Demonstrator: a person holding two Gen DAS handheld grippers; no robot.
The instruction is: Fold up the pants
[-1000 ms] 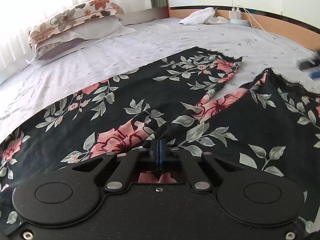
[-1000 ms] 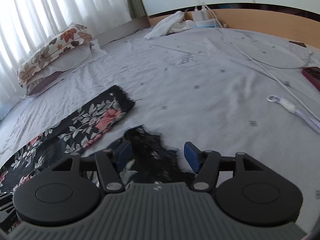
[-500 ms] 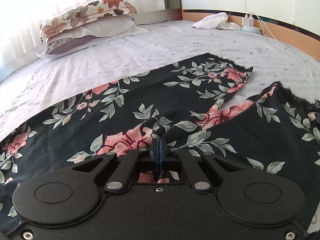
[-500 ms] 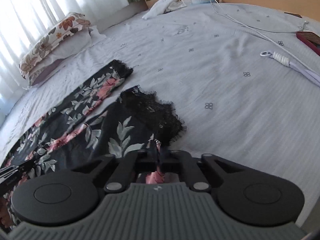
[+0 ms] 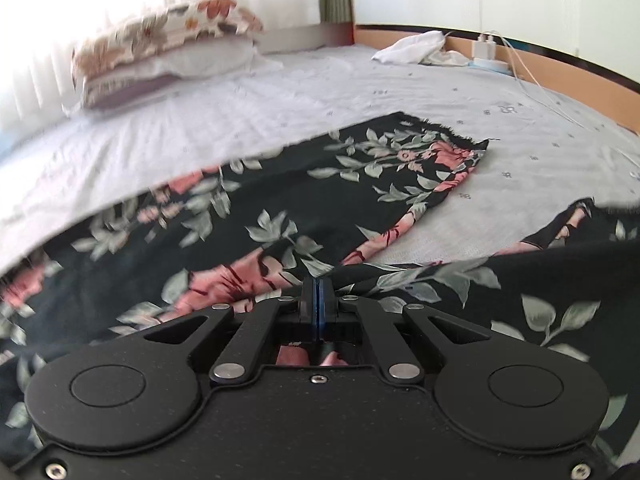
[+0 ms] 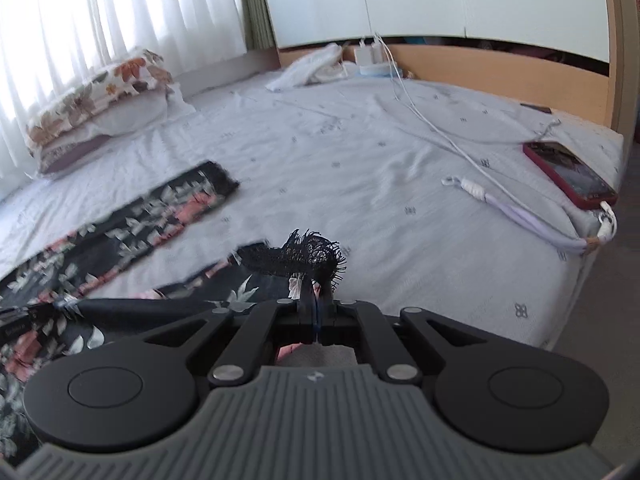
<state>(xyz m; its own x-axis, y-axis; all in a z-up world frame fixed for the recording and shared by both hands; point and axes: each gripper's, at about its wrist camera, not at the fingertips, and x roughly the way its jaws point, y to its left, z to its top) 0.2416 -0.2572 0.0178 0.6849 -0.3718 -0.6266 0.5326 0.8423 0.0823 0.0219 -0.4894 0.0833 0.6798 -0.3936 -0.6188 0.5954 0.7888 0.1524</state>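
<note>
The right gripper (image 6: 318,300), spread a second ago, now has its fingers pinching the lace hem (image 6: 304,256) of the near leg, lifted clear of the bed (image 6: 360,168). The left gripper (image 5: 318,300) keeps its fingers pressed together on the pants (image 5: 280,208) near the crotch. The far leg (image 5: 400,160) lies flat toward 12 o'clock in the left wrist view. With both ends secured and raised, the near leg appears ready to be carried over onto the far leg. A phone (image 6: 568,172) lies at 2 o'clock.

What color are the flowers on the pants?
Pink, with grey-green leaves on black pants. The left wrist view shows them best.
</note>
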